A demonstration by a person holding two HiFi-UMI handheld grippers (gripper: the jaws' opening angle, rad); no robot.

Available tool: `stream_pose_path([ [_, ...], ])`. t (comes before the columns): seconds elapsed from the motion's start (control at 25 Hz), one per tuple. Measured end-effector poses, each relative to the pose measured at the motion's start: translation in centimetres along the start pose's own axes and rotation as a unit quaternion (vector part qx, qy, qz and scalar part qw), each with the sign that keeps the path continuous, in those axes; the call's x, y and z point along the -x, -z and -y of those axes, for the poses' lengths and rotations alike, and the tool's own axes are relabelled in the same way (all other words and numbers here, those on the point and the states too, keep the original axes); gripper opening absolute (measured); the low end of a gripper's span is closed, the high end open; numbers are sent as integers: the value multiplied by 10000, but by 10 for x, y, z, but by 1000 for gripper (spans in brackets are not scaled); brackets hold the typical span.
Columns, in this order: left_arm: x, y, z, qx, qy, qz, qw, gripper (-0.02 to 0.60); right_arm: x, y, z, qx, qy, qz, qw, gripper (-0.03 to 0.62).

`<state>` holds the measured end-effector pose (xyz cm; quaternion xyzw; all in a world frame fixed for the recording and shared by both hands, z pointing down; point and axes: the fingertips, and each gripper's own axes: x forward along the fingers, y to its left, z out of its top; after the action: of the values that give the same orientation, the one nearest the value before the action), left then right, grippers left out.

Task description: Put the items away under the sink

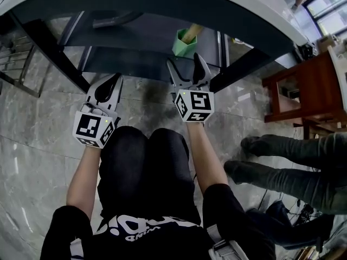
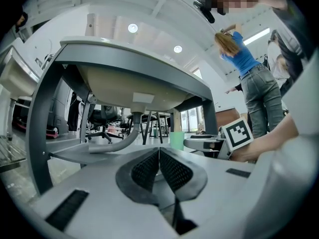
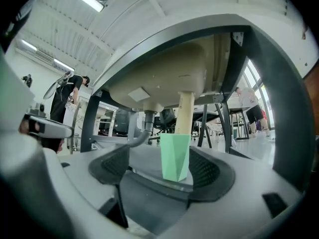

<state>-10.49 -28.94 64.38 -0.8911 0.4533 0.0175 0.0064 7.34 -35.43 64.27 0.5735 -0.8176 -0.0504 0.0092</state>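
Note:
A green faceted cup [image 1: 183,43] with a wooden handle [image 3: 185,112] sticking out of it stands on the grey shelf [image 1: 130,37] under the sink [image 1: 227,4]. My right gripper [image 1: 187,69] is open, its tips just short of the cup. In the right gripper view the cup [image 3: 175,157] shows between the spread jaws of the gripper [image 3: 162,167], apart from both. My left gripper [image 1: 110,86] hangs lower left over the floor, shut and empty. The left gripper view shows its pads pressed together [image 2: 159,158] and the cup [image 2: 176,140] far off.
The sink basin [image 2: 134,86] and its grey drain pipe [image 2: 119,141] hang above the shelf. Dark frame legs [image 1: 54,53] flank the shelf. A seated person's legs [image 1: 287,167] and a wooden stool [image 1: 303,91] are at the right. A metal rack [image 1: 13,58] stands left.

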Motion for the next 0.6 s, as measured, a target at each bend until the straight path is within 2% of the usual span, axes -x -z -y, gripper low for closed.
stream_pose_path([
  [0.28,10,-13,6,20,-77,105,9999,21,59,2,-30,-127,-260,-160,9995,376],
  [0.48,13,-19,7,-43,-149,106,9998,21,86,4,-42,138,-369,-250,9989,369],
  [0.56,13,-18,8,-36,-163,87,9998,21,90,8,-45,196,-427,-299,9984,335],
  [0.6,13,-17,9,-38,-168,78,9998,21,92,9,-45,188,-431,-291,9985,285],
])
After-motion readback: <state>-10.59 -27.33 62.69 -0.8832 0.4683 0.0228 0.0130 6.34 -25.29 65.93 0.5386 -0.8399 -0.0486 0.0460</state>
